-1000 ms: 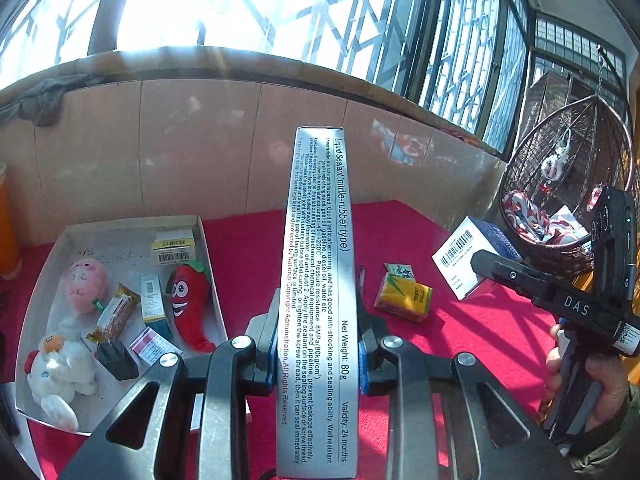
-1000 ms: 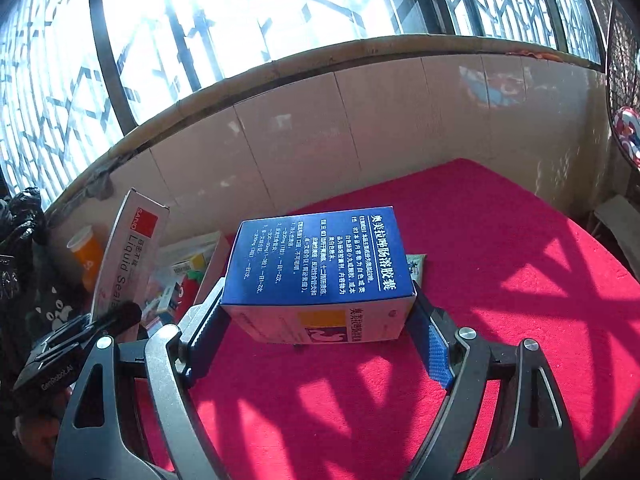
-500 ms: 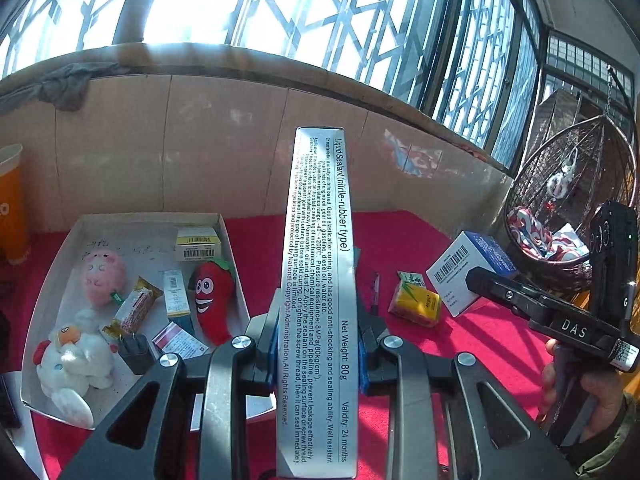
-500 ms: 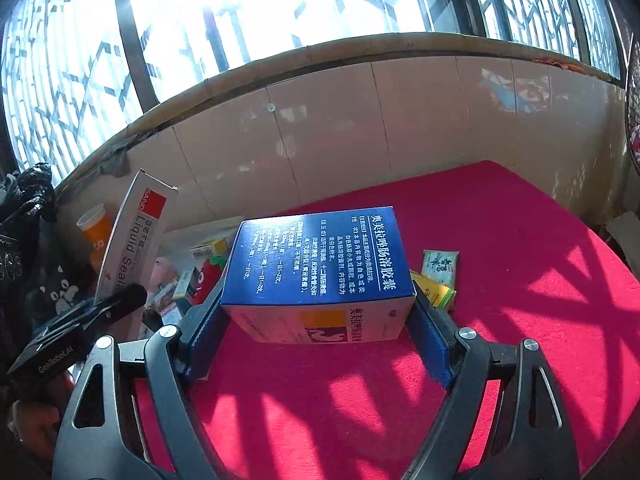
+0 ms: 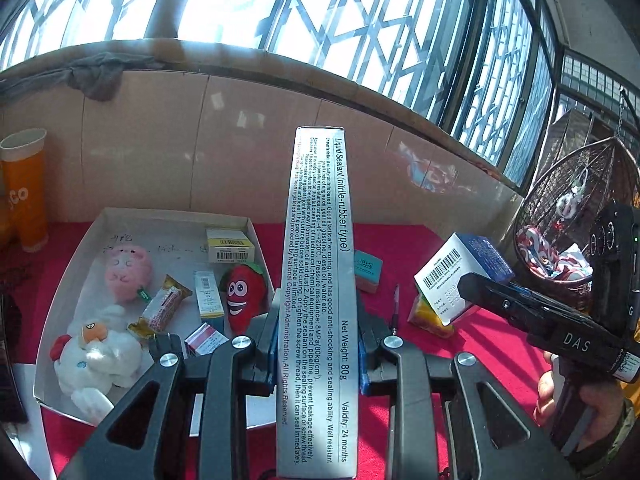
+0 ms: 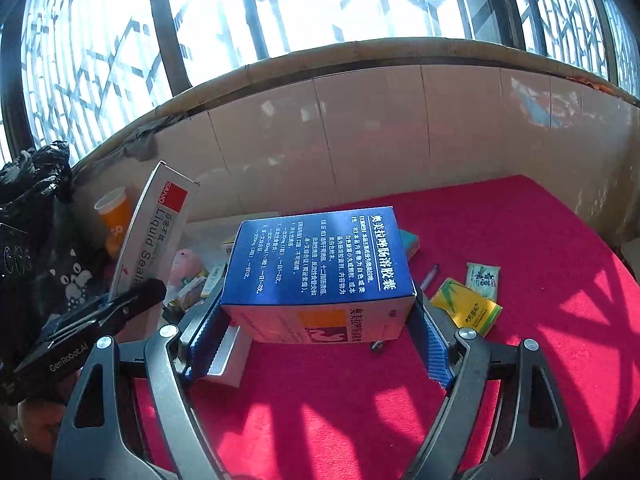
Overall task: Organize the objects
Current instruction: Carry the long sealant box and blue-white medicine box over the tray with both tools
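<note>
My left gripper (image 5: 318, 340) is shut on a long silver liquid sealant box (image 5: 320, 280), held upright above the red table; the box also shows in the right wrist view (image 6: 154, 232). My right gripper (image 6: 320, 320) is shut on a blue medicine box (image 6: 320, 268), held above the table; it shows at the right of the left wrist view (image 5: 460, 272). A white cardboard tray (image 5: 72, 276) lies to the left and holds plush toys, a red pepper toy (image 5: 244, 292), small boxes and a snack bar.
On the red cloth lie a yellow packet (image 6: 468, 306), a green sachet (image 6: 482, 276), a pen (image 6: 428, 276) and a teal box (image 5: 366, 270). An orange cup (image 5: 24, 188) stands far left. A tiled wall runs behind; a hanging wicker chair (image 5: 576, 216) is at right.
Both grippers have swung left with their boxes still held. The tray and the orange cup have come further into both views.
</note>
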### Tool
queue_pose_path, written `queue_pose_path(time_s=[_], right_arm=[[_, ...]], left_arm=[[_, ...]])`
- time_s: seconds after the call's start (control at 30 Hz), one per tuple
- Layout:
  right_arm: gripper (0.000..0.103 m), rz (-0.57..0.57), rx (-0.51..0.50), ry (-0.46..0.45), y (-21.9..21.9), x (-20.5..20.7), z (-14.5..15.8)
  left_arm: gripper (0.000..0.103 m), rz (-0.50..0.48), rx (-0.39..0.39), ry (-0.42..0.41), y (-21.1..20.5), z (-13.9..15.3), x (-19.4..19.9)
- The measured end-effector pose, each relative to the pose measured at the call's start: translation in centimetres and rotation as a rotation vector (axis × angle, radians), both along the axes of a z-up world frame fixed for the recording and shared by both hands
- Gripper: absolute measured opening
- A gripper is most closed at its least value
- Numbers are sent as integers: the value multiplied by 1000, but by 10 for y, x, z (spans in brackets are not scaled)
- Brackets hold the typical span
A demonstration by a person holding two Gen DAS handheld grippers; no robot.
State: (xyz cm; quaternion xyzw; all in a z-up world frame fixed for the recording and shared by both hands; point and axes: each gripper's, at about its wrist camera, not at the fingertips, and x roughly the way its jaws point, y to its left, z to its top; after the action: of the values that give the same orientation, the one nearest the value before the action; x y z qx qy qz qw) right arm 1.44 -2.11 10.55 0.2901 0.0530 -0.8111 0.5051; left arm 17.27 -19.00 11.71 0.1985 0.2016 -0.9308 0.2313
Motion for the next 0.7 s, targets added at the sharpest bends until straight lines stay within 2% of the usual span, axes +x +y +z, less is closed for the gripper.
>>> queue_pose_path(time_s=[0.7], right_arm=[[83,121,47,34,-57,41,-1]], left_arm=[[28,104,53,31,-44,-15,35]])
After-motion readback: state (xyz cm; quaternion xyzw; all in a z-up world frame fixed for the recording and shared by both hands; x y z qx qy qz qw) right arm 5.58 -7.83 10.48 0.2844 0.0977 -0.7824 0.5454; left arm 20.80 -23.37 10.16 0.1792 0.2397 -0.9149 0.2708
